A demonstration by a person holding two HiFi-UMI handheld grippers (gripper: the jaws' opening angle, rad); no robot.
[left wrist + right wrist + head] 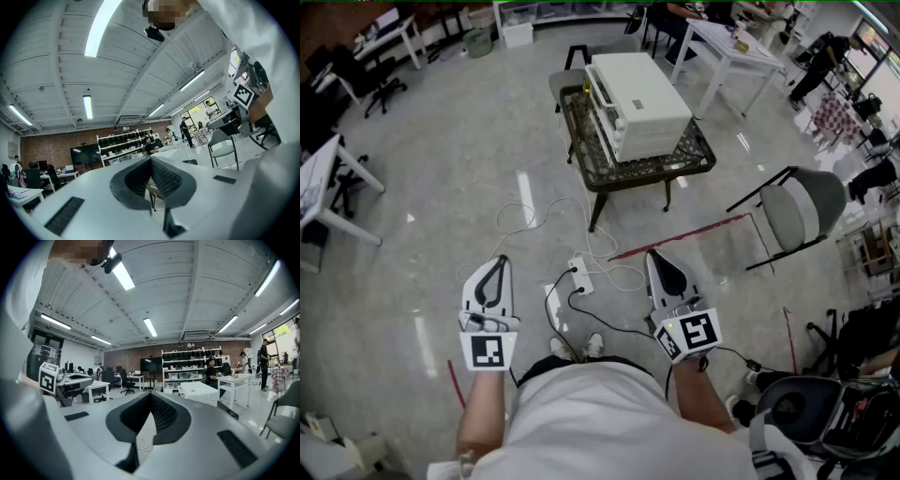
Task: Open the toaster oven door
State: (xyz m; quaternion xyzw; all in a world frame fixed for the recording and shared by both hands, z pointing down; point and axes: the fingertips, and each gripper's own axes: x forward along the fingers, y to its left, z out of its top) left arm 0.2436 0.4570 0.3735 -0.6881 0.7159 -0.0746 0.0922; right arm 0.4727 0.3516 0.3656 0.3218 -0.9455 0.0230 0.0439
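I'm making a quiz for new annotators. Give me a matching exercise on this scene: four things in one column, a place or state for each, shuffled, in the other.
1 toaster oven
2 power strip
3 grey chair
4 right gripper

A on the floor by the person's shoes
B shut, nothing between its jaws
C on the low table
D beside the table, at the head view's right

Pairs: 1-C, 2-A, 3-D, 4-B
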